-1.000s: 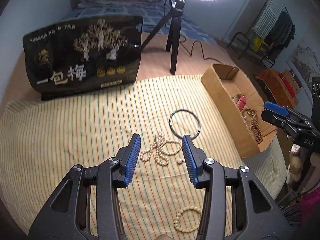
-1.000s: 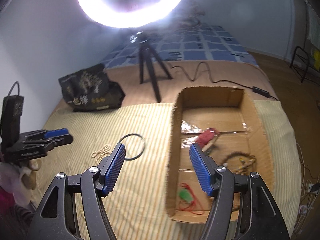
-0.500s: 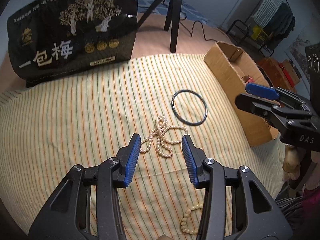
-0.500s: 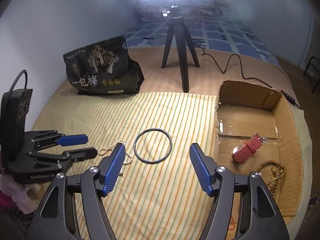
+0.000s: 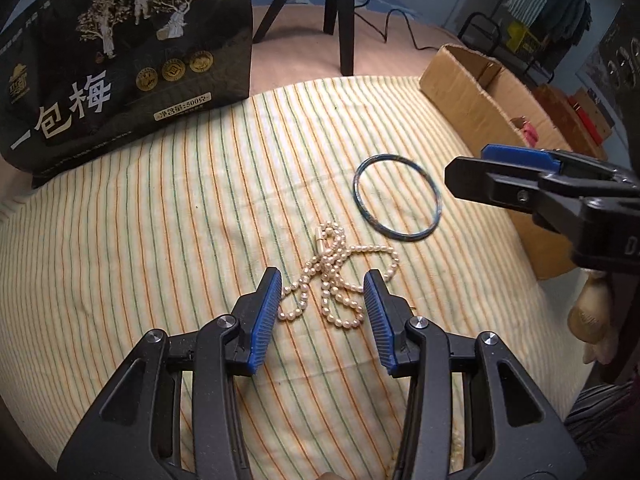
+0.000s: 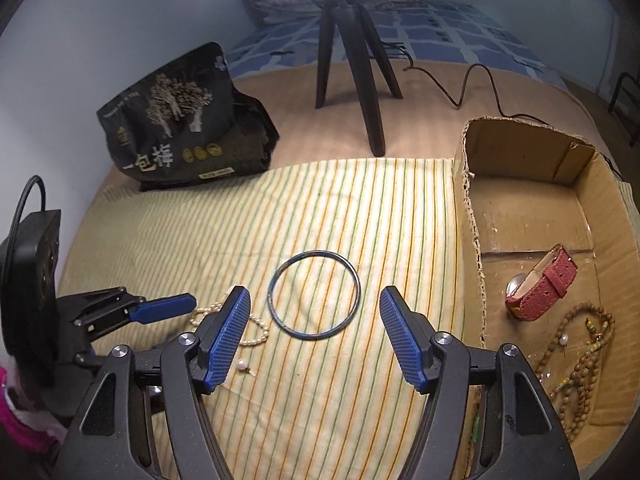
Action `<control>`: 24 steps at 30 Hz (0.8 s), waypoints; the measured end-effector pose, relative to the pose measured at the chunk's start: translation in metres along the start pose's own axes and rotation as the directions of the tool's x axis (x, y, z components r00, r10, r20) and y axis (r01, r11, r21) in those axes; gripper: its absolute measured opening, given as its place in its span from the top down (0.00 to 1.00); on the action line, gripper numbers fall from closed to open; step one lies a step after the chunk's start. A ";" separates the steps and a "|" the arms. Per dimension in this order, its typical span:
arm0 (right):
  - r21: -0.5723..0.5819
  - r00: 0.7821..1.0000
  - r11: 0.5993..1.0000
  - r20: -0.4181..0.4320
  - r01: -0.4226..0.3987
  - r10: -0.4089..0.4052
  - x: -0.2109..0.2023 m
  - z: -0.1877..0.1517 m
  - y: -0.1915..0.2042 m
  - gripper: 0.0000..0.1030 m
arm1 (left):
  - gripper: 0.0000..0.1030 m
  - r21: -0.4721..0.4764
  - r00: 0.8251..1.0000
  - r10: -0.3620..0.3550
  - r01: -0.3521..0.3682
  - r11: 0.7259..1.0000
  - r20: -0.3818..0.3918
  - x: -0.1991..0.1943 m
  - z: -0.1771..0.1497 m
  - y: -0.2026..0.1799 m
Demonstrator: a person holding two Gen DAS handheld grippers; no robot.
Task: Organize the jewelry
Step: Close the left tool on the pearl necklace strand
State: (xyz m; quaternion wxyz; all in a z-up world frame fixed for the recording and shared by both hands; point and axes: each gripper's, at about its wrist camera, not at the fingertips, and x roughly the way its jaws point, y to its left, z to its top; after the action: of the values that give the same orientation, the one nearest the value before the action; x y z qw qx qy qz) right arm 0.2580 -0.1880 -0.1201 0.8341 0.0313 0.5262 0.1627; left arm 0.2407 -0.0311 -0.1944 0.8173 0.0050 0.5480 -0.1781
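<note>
Closer now, the pearl necklace [image 5: 334, 276] sits tangled on the striped cloth [image 5: 160, 240], right between the open left hand-held gripper [image 5: 320, 300]. Beside it, the blue bangle [image 6: 314, 294] lies ahead of the open right hand-held gripper [image 6: 314, 332]. Risk: loose strands slipping out or snagging before the cardboard box [image 6: 520, 160].

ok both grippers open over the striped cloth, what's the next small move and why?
Probably lower the left gripper onto the tangled white pearl necklace and close. The necklace lies bunched right between its open blue-padded fingers, so it is already lined up. The right gripper is likewise open around the thin dark blue bangle, with the open cardboard box beside it.
</note>
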 end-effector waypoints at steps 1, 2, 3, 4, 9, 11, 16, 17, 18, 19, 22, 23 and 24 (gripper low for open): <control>0.002 1.000 1.000 -0.002 0.000 0.000 0.002 0.000 0.000 0.31 | 0.60 0.003 1.000 0.010 -0.010 1.000 -0.003 0.003 0.000 0.000; 0.003 1.000 1.000 -0.006 0.000 0.000 0.004 0.001 0.000 0.31 | 0.68 0.005 1.000 0.020 -0.020 1.000 -0.003 0.005 0.000 0.001; 0.004 1.000 1.000 -0.011 0.000 0.001 0.006 0.001 0.001 0.30 | 0.71 0.008 0.999 0.032 -0.032 0.999 -0.002 0.006 0.000 0.002; 0.000 1.000 1.000 -0.014 0.005 -0.005 0.009 0.001 0.001 0.30 | 0.74 0.007 0.999 0.032 -0.032 0.999 0.003 0.007 0.000 0.003; -0.045 1.000 0.999 -0.012 0.023 -0.024 0.015 0.001 0.009 0.25 | 0.90 0.017 0.999 0.039 -0.039 0.999 0.013 0.005 -0.003 0.011; -0.055 1.000 0.998 -0.025 0.011 -0.013 0.019 0.000 0.011 0.25 | 0.91 0.019 0.999 0.045 -0.046 0.999 0.017 0.004 -0.004 0.014; -0.088 0.999 0.996 -0.051 0.010 -0.015 0.030 -0.002 0.017 0.25 | 0.91 0.007 0.998 0.057 -0.057 0.998 0.021 -0.001 -0.007 0.024; -0.090 0.998 0.996 -0.055 0.014 -0.019 0.033 -0.002 0.018 0.25 | 0.93 0.003 0.998 0.057 -0.057 0.998 0.021 -0.001 -0.008 0.026; -0.090 0.998 0.996 -0.061 0.017 -0.022 0.036 -0.003 0.017 0.25 | 0.93 -0.002 0.998 0.055 -0.055 0.998 0.021 -0.002 -0.009 0.029; -0.089 0.998 0.996 -0.065 0.020 -0.025 0.039 -0.003 0.017 0.25 | 0.93 -0.004 0.998 0.053 -0.053 0.999 0.022 -0.003 -0.010 0.030; -0.091 0.996 0.995 -0.077 0.029 -0.036 0.047 -0.004 0.017 0.25 | 0.94 -0.003 0.998 0.055 -0.055 0.998 0.023 -0.004 -0.011 0.034; -0.094 0.996 0.995 -0.081 0.032 -0.039 0.049 -0.004 0.018 0.25 | 0.94 -0.003 0.998 0.055 -0.055 0.998 0.024 -0.005 -0.012 0.034; -0.102 0.996 0.994 -0.081 0.039 -0.048 0.052 -0.003 0.019 0.25 | 0.94 -0.004 0.998 0.055 -0.054 0.999 0.025 -0.005 -0.012 0.036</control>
State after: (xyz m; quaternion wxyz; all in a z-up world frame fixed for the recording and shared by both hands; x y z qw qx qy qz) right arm 0.2707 -0.1550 -0.1621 0.8154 -0.0290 0.5520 0.1720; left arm 0.2385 0.0064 -0.2013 0.8286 0.0163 0.5379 -0.1548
